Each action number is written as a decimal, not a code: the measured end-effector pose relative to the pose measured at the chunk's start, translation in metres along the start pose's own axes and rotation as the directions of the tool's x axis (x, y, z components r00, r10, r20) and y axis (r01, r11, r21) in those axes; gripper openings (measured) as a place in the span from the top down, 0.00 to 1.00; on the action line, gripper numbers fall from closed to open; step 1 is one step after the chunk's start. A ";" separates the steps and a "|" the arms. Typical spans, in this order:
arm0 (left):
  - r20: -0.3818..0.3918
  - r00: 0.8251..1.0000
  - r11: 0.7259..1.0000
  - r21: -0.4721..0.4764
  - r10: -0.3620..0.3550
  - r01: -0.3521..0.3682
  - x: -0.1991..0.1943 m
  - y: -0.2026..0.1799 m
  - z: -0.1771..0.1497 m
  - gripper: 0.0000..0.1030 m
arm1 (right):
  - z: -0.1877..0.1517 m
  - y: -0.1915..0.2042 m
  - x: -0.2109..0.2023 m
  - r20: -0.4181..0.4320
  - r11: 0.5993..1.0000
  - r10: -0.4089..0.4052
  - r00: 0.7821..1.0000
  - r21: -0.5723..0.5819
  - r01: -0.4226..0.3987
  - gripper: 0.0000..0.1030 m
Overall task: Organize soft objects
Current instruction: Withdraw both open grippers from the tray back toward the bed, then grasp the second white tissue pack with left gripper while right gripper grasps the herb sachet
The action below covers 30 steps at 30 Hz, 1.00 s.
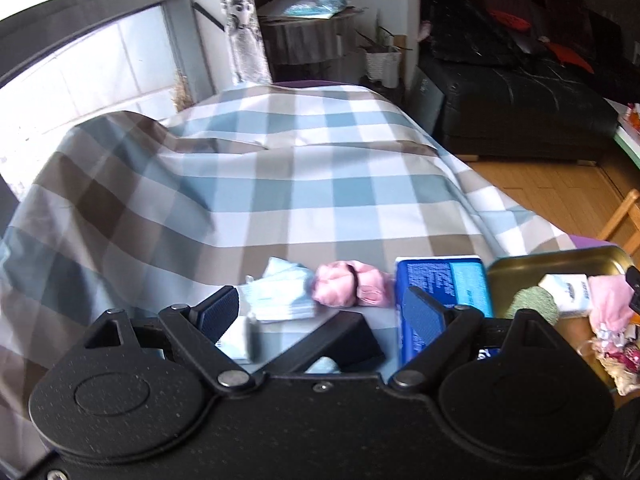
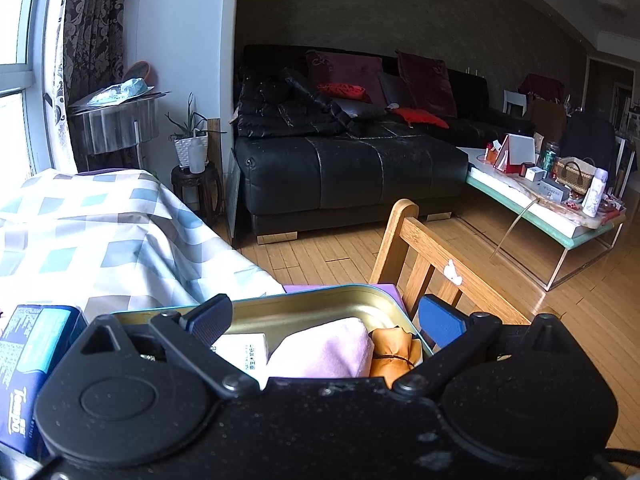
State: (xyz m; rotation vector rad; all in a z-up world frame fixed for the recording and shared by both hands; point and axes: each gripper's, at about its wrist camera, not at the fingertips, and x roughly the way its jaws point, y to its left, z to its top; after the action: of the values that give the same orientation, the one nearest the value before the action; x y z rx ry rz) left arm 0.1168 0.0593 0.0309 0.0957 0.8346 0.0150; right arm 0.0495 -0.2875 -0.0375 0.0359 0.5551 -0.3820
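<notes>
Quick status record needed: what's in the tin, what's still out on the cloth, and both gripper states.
surface: blue, brown and white checked cloth
container: gold metal tin tray
in tray: folded pink cloth, orange tied pouch, white box
on cloth: light blue face masks, pink scrunchie-like bundle, blue tissue pack
left gripper: open, empty
right gripper: open, empty, over tray

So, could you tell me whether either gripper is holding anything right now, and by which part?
Nothing is held. The left gripper is open above the checked cloth, and the right gripper is open over the gold tin.
</notes>
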 end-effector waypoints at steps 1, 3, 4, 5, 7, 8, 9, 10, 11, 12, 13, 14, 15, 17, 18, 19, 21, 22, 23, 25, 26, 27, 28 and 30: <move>0.006 1.000 1.000 -0.016 0.011 -0.011 -0.001 0.007 0.000 0.17 | 0.000 0.001 0.000 -0.001 1.000 -0.002 1.000 -0.004 0.002 0.03; 0.020 0.999 0.998 -0.053 0.034 -0.033 -0.003 0.022 -0.001 0.17 | 0.000 0.002 0.000 -0.002 1.000 -0.006 1.000 -0.013 0.006 0.03; 0.023 0.999 0.997 -0.067 0.046 -0.044 -0.003 0.028 -0.002 0.17 | 0.000 0.003 0.000 -0.002 1.000 -0.008 1.000 -0.018 0.008 0.03; 0.023 0.998 0.995 -0.079 0.056 -0.054 -0.003 0.033 -0.003 0.16 | 0.000 0.004 0.000 -0.003 1.000 -0.010 1.000 -0.023 0.010 0.03; 0.014 0.997 0.990 -0.115 0.081 -0.078 -0.001 0.047 -0.006 0.16 | 0.000 0.006 0.000 -0.004 0.999 -0.015 1.000 -0.035 0.014 0.03; 0.007 0.996 0.987 -0.136 0.091 -0.089 0.000 0.054 -0.008 0.16 | 0.000 0.007 -0.001 -0.004 0.999 -0.016 1.000 -0.040 0.016 0.03; 0.000 0.995 0.983 -0.158 0.100 -0.099 0.001 0.060 -0.009 0.16 | 0.000 0.008 -0.001 -0.003 0.999 -0.019 1.000 -0.046 0.019 0.03; -0.007 0.994 0.978 -0.178 0.110 -0.109 0.002 0.066 -0.011 0.16 | 0.000 0.010 -0.001 -0.004 0.998 -0.022 1.000 -0.051 0.022 0.03; -0.012 0.992 0.972 -0.200 0.126 -0.126 0.001 0.074 -0.014 0.16 | 0.000 0.011 -0.001 -0.006 0.998 -0.026 1.000 -0.058 0.026 0.03; -0.013 0.990 0.966 -0.218 0.143 -0.142 0.001 0.079 -0.016 0.16 | 0.001 0.012 -0.001 -0.007 0.997 -0.030 1.000 -0.066 0.029 0.03; -0.014 0.988 0.961 -0.230 0.155 -0.154 0.001 0.084 -0.017 0.16 | 0.001 0.013 -0.002 -0.007 0.997 -0.034 0.999 -0.074 0.033 0.03; -0.018 0.986 0.955 -0.245 0.168 -0.167 0.000 0.090 -0.020 0.16 | 0.001 0.015 -0.003 -0.006 0.996 -0.037 0.999 -0.084 0.036 0.03; -0.022 0.984 0.952 -0.253 0.174 -0.174 0.001 0.094 -0.022 0.16 | 0.001 0.017 -0.004 -0.006 0.995 -0.039 0.999 -0.097 0.038 0.03; -0.033 0.981 0.943 -0.272 0.189 -0.191 0.003 0.102 -0.026 0.16 | 0.001 0.024 -0.007 -0.002 0.990 -0.037 0.999 -0.136 0.036 0.03; -0.038 0.980 0.940 -0.280 0.193 -0.196 0.003 0.106 -0.028 0.16 | 0.001 0.028 -0.009 0.003 0.987 -0.031 1.000 -0.159 0.031 0.03; -0.042 0.980 0.938 -0.285 0.195 -0.199 0.004 0.109 -0.029 0.16 | 0.001 0.033 -0.012 0.010 0.983 -0.023 1.000 -0.183 0.024 0.03; -0.056 0.978 0.933 -0.293 0.200 -0.207 0.006 0.116 -0.033 0.16 | 0.000 0.046 -0.024 0.029 0.974 0.010 1.000 -0.228 -0.003 0.03; -0.062 0.978 0.933 -0.292 0.200 -0.209 0.008 0.119 -0.035 0.16 | -0.001 0.052 -0.030 0.036 0.971 0.033 0.999 -0.240 -0.024 0.03; -0.068 0.978 0.934 -0.288 0.199 -0.211 0.009 0.120 -0.036 0.15 | -0.002 0.062 -0.040 0.038 0.965 0.071 0.997 -0.255 -0.059 0.03; -0.081 0.975 0.938 -0.267 0.207 -0.222 0.014 0.122 -0.041 0.15 | -0.005 0.081 -0.058 0.037 0.952 0.154 0.987 -0.272 -0.138 0.03; -0.088 0.973 0.939 -0.257 0.211 -0.227 0.017 0.123 -0.043 0.15 | -0.007 0.091 -0.067 0.036 0.944 0.195 0.980 -0.278 -0.177 0.02; -0.096 0.972 0.941 -0.249 0.213 -0.231 0.020 0.123 -0.045 0.15 | -0.010 0.102 -0.076 0.035 0.934 0.237 0.971 -0.285 -0.217 0.01; -0.102 0.972 0.941 -0.245 0.213 -0.232 0.022 0.124 -0.047 0.15 | -0.012 0.114 -0.085 0.031 0.921 0.281 0.959 -0.289 -0.260 0.01; -0.113 0.973 0.942 -0.249 0.201 -0.223 0.025 0.127 -0.050 0.15 | -0.015 0.136 -0.100 0.017 0.891 0.363 0.932 -0.298 -0.342 0.01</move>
State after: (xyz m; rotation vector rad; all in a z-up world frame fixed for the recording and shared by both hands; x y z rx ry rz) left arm 0.0999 0.1909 -0.0097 -0.0636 0.8982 0.3341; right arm 0.0132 -0.1250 -0.0079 -0.1590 0.5160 0.0573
